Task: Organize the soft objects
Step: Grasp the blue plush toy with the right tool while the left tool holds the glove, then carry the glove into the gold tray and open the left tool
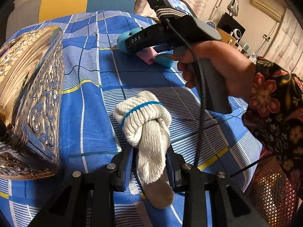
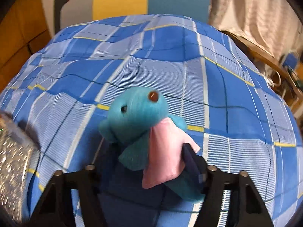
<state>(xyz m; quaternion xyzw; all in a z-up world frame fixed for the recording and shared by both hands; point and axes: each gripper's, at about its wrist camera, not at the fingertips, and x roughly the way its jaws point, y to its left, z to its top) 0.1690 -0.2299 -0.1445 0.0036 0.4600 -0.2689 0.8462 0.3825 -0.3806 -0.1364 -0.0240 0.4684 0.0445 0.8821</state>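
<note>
Between the left gripper's (image 1: 151, 162) fingers hangs a knotted white glove (image 1: 145, 124) with a blue band, its grey tip trailing toward the near edge; the jaws are closed tight on its lower part, just above the checked cloth (image 1: 90, 132). At the right gripper (image 2: 151, 172) a teal plush (image 2: 136, 113) with a pink scarf lies between the fingers. One finger (image 2: 191, 162) touches the pink fabric, the other side is hidden (so I cannot tell whether it is gripped), and the jaws stand partly apart.

Left of the glove, a shiny embossed tin (image 1: 37, 102) stands close, narrowing the room that way. Right of it the cloth lies bare up to the table's edge, where a mesh basket (image 1: 272, 189) sits below. Far behind the plush, the cloth stretches bare to a yellow and blue chair (image 2: 151, 1).

Only the left view shows the hand (image 1: 217, 70) and floral sleeve holding the right gripper. Only the right view shows the plush's face.
</note>
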